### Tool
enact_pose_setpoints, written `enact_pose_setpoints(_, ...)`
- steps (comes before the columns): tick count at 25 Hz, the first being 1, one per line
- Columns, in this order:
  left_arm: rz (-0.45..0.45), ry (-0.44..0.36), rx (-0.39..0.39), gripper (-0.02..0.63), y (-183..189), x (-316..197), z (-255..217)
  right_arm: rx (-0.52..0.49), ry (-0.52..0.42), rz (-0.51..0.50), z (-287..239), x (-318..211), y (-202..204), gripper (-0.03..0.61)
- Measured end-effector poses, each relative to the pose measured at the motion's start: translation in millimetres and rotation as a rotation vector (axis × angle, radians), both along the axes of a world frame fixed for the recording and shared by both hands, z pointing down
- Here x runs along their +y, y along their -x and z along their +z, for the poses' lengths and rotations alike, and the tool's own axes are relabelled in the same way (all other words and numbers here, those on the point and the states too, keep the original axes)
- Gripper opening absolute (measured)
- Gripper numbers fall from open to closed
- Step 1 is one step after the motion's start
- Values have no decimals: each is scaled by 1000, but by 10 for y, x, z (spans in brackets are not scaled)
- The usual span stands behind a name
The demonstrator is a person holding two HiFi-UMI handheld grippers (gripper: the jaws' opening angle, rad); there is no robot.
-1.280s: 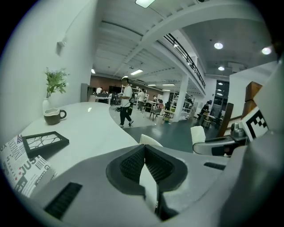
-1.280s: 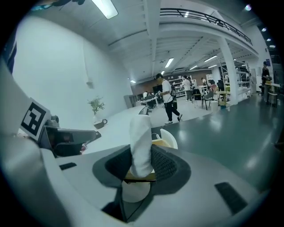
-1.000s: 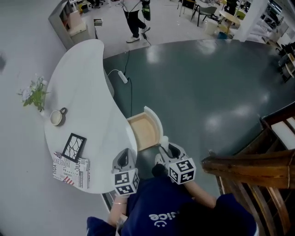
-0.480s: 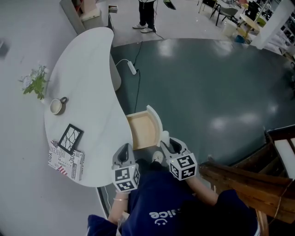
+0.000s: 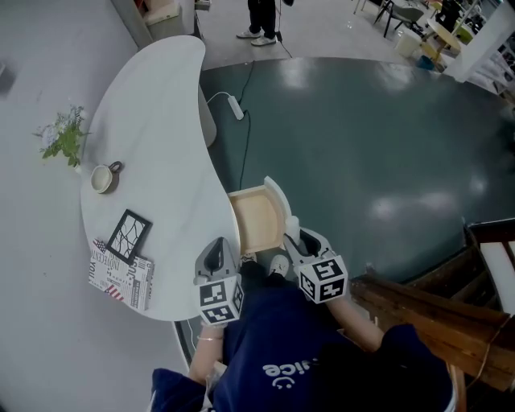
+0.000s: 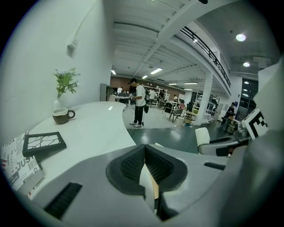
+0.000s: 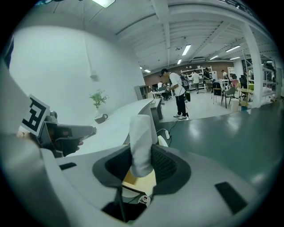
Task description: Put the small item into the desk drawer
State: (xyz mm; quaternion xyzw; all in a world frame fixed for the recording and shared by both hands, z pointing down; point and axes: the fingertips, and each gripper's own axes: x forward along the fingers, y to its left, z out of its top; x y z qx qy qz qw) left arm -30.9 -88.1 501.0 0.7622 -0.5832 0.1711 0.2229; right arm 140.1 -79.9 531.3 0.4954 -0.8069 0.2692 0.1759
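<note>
The white curved desk has its wooden drawer pulled open toward the dark floor. My right gripper is shut on a small white cylindrical item, held just off the drawer's near right corner. In the right gripper view the item stands upright between the pads, with the drawer's wood below it. My left gripper hovers by the desk edge at the drawer's near left side. In the left gripper view it is shut with nothing held.
On the desk stand a mug, a small plant, a black picture frame and a printed paper. A power strip with its cable lies on the floor. Wooden furniture is close at right. A person stands far off.
The head view has shifted a little, so the desk sits slightly higher in frame. Both grippers keep their places beside the open drawer. The person in the background has walked on.
</note>
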Motion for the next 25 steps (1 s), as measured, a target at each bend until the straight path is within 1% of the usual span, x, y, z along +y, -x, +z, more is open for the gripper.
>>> enact_pose_setpoints(6,25,2,0,5,12,-83,-3,13,28,-13,43,-109,82,140)
enact_pose_setpoints(11,30,6,5,5,30,-119,26,41,76,-49,174,-220,188,140)
enact_pose_setpoints(13,28,7,8,5,40,-107,17,37,99,-61,218,-265,237,140)
enact_pose_setpoints(17,3,33,14,5,137,-63,80,-14,143,-89,317,-323,381,140)
enact_pose_setpoints(20,-18,47,4,5,232,-32,110,-17,171,-103,413,-375,481,140)
enact_pose_setpoints(23,-39,56,6,5,302,15,126,-41,208,-90,534,-440,557,140)
enact_pose_setpoints(25,-72,63,19,5,390,29,147,-53,231,-81,622,-492,603,140)
